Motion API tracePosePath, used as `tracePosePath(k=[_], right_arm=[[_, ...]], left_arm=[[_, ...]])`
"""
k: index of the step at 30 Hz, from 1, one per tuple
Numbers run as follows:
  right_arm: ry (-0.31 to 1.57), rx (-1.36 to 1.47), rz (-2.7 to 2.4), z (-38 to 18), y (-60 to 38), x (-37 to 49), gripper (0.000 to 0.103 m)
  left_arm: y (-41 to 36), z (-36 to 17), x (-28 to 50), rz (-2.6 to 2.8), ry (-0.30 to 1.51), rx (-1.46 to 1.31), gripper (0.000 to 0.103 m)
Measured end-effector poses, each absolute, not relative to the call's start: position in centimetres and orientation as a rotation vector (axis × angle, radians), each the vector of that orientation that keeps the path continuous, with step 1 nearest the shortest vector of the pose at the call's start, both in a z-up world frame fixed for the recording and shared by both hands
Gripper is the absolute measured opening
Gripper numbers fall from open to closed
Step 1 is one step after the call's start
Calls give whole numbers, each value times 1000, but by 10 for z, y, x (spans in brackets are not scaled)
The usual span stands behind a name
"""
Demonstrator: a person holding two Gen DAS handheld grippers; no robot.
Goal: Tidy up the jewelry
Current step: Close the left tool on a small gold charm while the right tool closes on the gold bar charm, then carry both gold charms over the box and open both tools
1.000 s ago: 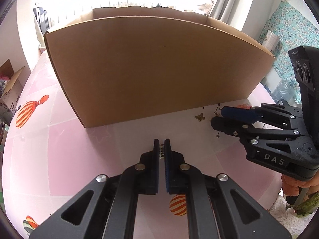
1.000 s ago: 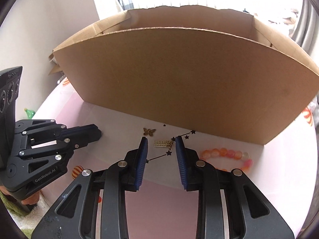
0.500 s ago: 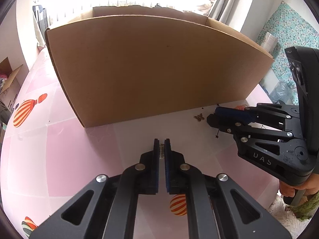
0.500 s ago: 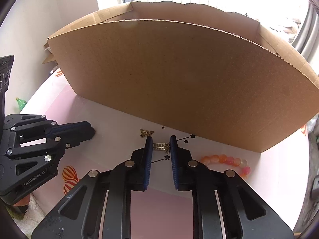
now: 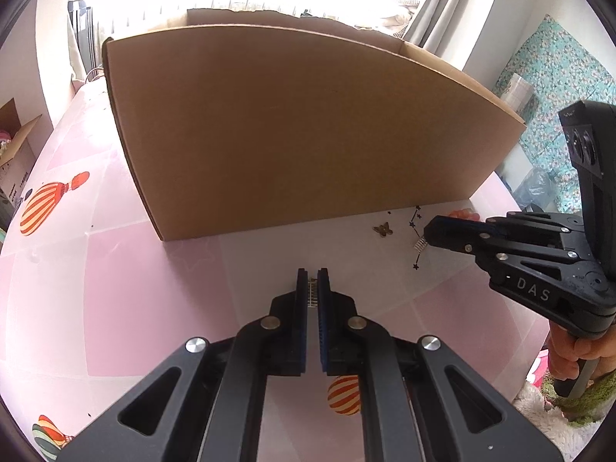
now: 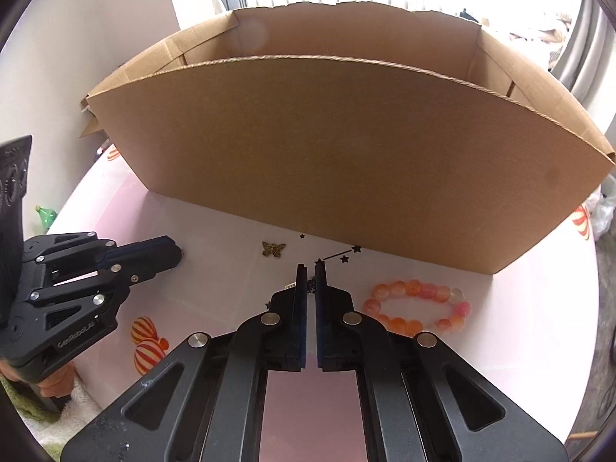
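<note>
My left gripper is shut on a small ribbed metal charm just above the pink tablecloth. It is also in the right wrist view, at the left. My right gripper has its jaws closing tight on a black star chain, whose far end trails toward the box. From the left wrist view the right gripper has a tiny ribbed piece hanging at its tips. A gold butterfly charm lies loose between the two grippers. An orange-pink bead bracelet lies right of my right gripper.
A big open cardboard box stands close behind the jewelry and walls off the back. The tablecloth has striped balloon prints. A hand holds the right gripper's handle at the table's right edge, above a fuzzy rug.
The right gripper's jaws went from apart around the star chain to shut on it, and it shifted slightly. The left gripper kept still, shut on its charm.
</note>
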State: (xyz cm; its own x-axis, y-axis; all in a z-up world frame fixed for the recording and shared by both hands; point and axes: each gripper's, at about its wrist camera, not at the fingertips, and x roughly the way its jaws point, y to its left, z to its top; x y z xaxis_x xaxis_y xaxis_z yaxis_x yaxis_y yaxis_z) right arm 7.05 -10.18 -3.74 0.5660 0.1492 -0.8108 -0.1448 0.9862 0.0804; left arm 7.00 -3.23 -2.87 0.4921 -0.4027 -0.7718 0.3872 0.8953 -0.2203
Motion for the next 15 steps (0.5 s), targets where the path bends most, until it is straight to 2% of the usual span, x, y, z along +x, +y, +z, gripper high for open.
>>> tracePosePath(k=[15], right_arm=[[897,197,227,-15,-113,38,2]], left_arm=[[-12,-23,63,-487,942,-51,4]])
